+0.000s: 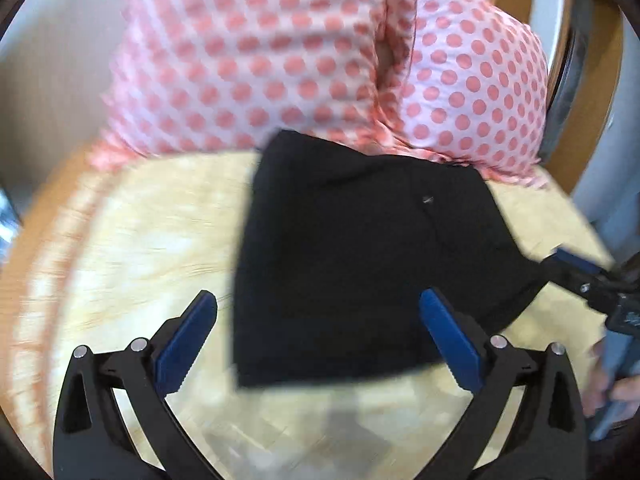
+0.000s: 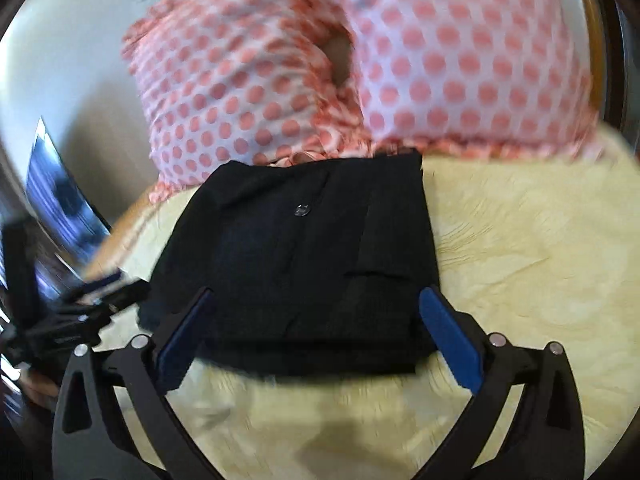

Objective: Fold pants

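Note:
Black pants (image 1: 352, 248) lie folded into a compact rectangle on a light wooden table (image 1: 132, 240). In the right wrist view the pants (image 2: 304, 264) show a small button and a pocket slit. My left gripper (image 1: 318, 312) is open and empty, hovering over the near edge of the pants. My right gripper (image 2: 316, 308) is open and empty, above the near edge too. The right gripper shows at the right edge of the left wrist view (image 1: 580, 276); the left gripper shows blurred at the left of the right wrist view (image 2: 100, 292).
A person in a pink polka-dot top (image 1: 280, 60) stands right behind the table's far edge, also in the right wrist view (image 2: 440, 60). A wooden door frame (image 1: 592, 100) is at the right. The table edge (image 1: 52, 208) curves at the left.

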{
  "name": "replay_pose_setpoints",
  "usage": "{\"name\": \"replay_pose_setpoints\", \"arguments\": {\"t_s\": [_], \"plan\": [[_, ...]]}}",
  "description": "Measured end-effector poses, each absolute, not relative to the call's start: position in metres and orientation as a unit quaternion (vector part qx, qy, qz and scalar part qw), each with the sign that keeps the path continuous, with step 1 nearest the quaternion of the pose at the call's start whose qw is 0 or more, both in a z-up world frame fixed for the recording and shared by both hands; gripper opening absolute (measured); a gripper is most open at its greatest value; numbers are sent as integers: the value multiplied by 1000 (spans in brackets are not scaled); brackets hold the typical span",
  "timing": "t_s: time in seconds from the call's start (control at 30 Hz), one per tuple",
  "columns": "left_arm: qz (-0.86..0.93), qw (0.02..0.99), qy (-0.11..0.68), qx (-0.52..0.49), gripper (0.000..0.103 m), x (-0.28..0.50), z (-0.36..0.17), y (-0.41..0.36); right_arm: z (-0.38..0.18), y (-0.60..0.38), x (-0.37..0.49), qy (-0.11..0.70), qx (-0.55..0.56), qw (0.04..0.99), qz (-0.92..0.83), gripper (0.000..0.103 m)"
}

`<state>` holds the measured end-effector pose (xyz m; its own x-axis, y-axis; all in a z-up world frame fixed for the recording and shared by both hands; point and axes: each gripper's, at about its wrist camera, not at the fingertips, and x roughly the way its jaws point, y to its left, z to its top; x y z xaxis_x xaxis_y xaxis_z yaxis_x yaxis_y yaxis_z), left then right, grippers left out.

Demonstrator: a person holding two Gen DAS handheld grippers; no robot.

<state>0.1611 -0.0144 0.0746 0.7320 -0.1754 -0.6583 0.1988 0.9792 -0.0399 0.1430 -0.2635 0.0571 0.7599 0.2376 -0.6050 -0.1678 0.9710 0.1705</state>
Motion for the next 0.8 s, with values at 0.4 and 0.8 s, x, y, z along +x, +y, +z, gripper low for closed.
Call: {"name": "replay_pose_setpoints", "arguments": {"t_s": [0.4, 0.8], "plan": [[-32, 930, 364, 40, 102, 78, 26, 0, -1, -219, 80, 347, -9, 937, 50, 101], [-34, 937, 346, 24, 102, 64, 11, 3, -19, -212, 70, 338, -3, 941, 6, 101]]}}
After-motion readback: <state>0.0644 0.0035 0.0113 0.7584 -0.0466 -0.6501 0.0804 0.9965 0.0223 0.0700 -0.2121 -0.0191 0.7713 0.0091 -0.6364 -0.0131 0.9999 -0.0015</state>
